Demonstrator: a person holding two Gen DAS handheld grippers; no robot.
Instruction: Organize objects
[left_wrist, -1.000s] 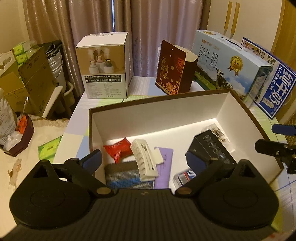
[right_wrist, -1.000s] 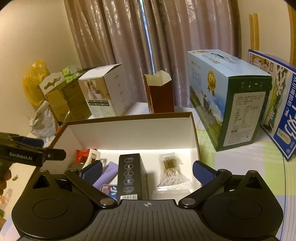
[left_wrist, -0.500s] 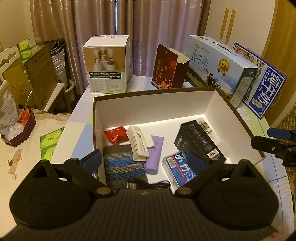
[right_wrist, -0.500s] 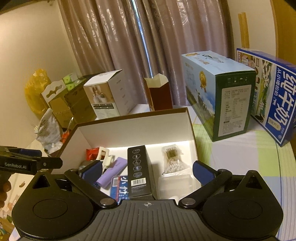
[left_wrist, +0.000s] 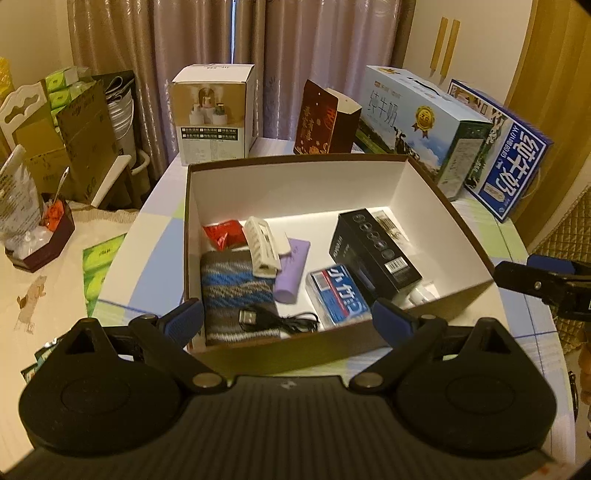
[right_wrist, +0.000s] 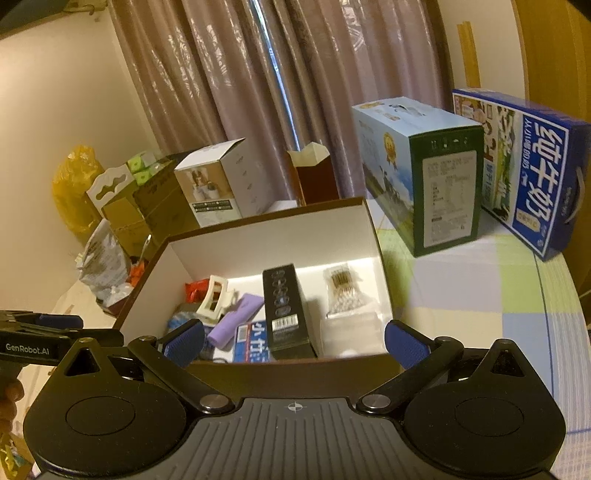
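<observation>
Curtains (left_wrist: 229, 55) back a checked table (right_wrist: 480, 295); both tools, left (left_wrist: 288, 317) and right (right_wrist: 294, 341), gape wide, empty.

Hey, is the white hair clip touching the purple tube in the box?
Touching. In the left wrist view the white hair clip lies with its lower end overlapping the purple tube; the right wrist view shows the same overlap, with no gap between them.

Drawn brownish curtains (left_wrist: 207, 40), perhaps dim
</observation>
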